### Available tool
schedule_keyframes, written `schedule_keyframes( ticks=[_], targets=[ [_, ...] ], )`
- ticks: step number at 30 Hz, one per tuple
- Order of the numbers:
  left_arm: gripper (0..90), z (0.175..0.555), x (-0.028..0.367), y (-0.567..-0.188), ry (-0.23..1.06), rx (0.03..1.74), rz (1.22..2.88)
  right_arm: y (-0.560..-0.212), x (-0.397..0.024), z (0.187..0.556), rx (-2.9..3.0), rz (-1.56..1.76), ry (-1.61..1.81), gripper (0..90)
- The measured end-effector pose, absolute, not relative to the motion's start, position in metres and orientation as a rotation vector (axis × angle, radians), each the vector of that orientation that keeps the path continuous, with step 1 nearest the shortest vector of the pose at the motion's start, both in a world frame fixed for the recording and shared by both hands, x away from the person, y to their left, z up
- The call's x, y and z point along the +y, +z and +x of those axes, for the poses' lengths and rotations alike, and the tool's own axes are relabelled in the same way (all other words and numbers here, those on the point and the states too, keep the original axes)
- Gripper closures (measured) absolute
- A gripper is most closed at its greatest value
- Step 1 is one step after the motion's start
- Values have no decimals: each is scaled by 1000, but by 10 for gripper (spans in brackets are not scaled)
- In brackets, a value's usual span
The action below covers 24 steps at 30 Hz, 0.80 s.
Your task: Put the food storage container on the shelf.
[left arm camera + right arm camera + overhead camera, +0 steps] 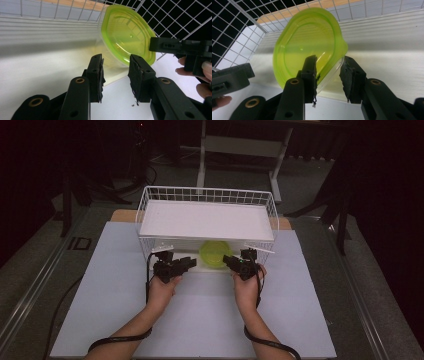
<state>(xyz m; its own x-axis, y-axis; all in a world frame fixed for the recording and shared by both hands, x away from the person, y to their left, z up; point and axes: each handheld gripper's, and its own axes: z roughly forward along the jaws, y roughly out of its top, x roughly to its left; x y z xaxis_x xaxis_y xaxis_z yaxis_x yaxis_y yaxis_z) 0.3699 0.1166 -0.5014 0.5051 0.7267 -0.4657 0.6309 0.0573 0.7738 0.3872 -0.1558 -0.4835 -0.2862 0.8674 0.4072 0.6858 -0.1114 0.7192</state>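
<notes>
Tilting toward the person, green bowl (309, 50) straddled by gaping right hand-held gripper (328, 72).

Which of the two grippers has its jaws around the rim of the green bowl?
The right gripper: the green bowl rim sits between its jaws. The left gripper is open before the bowl, apart.

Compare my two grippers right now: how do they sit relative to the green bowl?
The right gripper has its fingers around the green bowl's rim, not closed on it. The left gripper sits short of the bowl, nothing between its fingers. Both are open and point into the wire basket from opposite sides.
</notes>
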Motion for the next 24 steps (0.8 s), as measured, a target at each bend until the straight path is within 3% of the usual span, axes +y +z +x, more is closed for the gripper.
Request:
schedule_keyframes(
  ticks=[4, 7, 21, 24],
  targets=[
    [625, 368, 115, -501, 103, 1180, 1634, -483, -156, 388, 1938, 1734, 1347, 700],
    [604, 367, 115, -501, 101, 1177, 1630, -483, -157, 387, 1900, 1733, 1358, 537],
    [581, 359, 113, -497, 114, 1102, 1663, -479, -147, 376, 1958, 1586, 1330, 532],
    [530, 351, 116, -497, 121, 1060, 1665, -486, -144, 369, 2004, 1525, 1343, 492]
  ],
)
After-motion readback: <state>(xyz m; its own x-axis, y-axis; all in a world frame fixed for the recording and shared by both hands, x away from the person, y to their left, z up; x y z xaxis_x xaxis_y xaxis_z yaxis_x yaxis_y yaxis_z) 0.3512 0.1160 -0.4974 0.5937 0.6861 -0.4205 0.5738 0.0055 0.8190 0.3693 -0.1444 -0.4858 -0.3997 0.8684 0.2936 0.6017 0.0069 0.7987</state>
